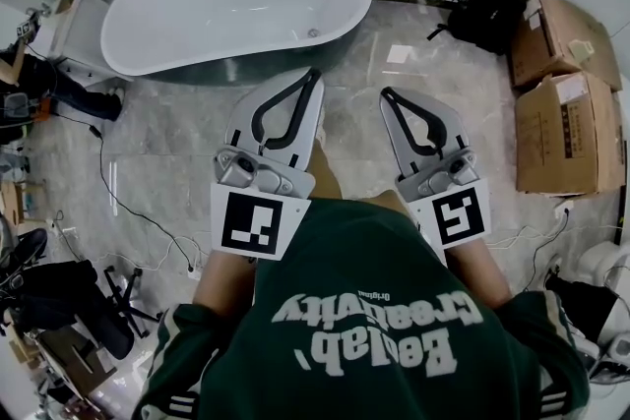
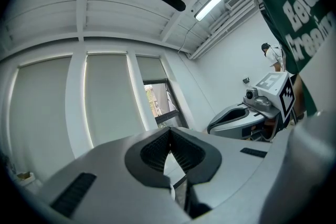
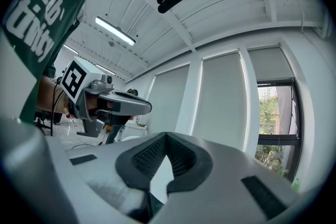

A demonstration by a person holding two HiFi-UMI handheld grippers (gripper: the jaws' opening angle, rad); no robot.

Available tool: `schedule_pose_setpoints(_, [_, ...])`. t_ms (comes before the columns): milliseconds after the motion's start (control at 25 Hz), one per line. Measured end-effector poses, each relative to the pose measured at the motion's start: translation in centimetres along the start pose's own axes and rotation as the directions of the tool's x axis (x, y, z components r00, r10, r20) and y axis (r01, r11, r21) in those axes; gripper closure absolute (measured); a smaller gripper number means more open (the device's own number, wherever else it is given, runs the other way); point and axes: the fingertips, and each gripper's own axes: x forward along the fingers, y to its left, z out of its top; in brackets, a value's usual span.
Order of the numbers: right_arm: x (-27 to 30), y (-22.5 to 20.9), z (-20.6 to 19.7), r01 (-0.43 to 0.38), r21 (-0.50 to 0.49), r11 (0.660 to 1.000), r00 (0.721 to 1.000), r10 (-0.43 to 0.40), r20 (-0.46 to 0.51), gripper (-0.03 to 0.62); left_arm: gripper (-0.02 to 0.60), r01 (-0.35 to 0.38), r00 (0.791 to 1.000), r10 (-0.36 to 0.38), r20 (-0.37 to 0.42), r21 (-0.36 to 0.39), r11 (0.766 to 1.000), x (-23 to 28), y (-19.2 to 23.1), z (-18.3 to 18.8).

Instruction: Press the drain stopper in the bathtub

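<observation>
Left gripper (image 1: 313, 74), right gripper (image 1: 387, 94): held side by side, near; jaws pressed together at the tips, nothing pinched. Drain stopper (image 1: 313, 32): seated in bathtub (image 1: 197, 7), far, untouched.

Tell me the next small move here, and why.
Probably step up to the bathtub and tip the left claw down toward the drain stopper. Both claws, the right claw too, are shut on nothing and held in front of the person's chest, short of the tub. Their own views show windows and ceiling, not the stopper.
</observation>
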Motion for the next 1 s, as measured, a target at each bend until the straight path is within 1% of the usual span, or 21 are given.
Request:
schedule_pose_setpoints(160, [2.6,-1.1,-1.9,0.004,0.016,1.0,1.0,-0.004,-0.016,0.58,0.574,-0.008,1.0,0.008,-0.012,-0.005,1.0,2.3,2.1,-2.5])
schedule_pose_setpoints(280, [6.1,-1.8,-3.5,-0.012,0.022,1.0,0.999,0.013,-0.034,0.58,0.574,-0.024,0.999,0.023,-0.022,-0.024,0.999,4.1,5.1,-4.8])
schedule_pose_setpoints(360, [9.4,-2.6,-4.3,-0.017,0.018,1.0,0.999,0.018,-0.04,0.579,0.573,-0.042,0.999,0.042,-0.023,-0.016,0.999,5.8,8.1,-6.5])
schedule_pose_setpoints(440, [13.0,-3.7,-5.0,-0.01,0.031,0.999,0.999,0.012,-0.046,0.58,0.574,-0.045,0.998,0.045,-0.039,-0.012,0.999,7.8,11.1,-8.4])
schedule_pose_setpoints(600, [20.6,-7.2,-6.1,-0.002,0.035,0.999,0.997,0.005,-0.072,0.579,0.574,-0.043,0.998,0.041,-0.047,-0.043,0.998,12.9,17.8,-11.2])
schedule_pose_setpoints(760, [27.8,-11.0,-6.5,0.028,0.066,0.997,0.997,-0.023,-0.079,0.58,0.574,-0.013,0.997,0.009,-0.075,-0.05,0.999,17.8,24.1,-13.4])
schedule_pose_setpoints(920, [34.8,-15.1,-7.7,0.048,0.069,0.996,0.994,-0.041,-0.098,0.58,0.573,0.014,0.997,-0.02,-0.081,-0.07,0.997,22.9,29.7,-15.5])
schedule_pose_setpoints(1000, [37.9,-16.8,-8.4,0.059,0.101,0.993,0.993,-0.048,-0.108,0.58,0.574,0.025,0.995,-0.032,-0.094,-0.083,0.996,25.2,32.1,-16.6])
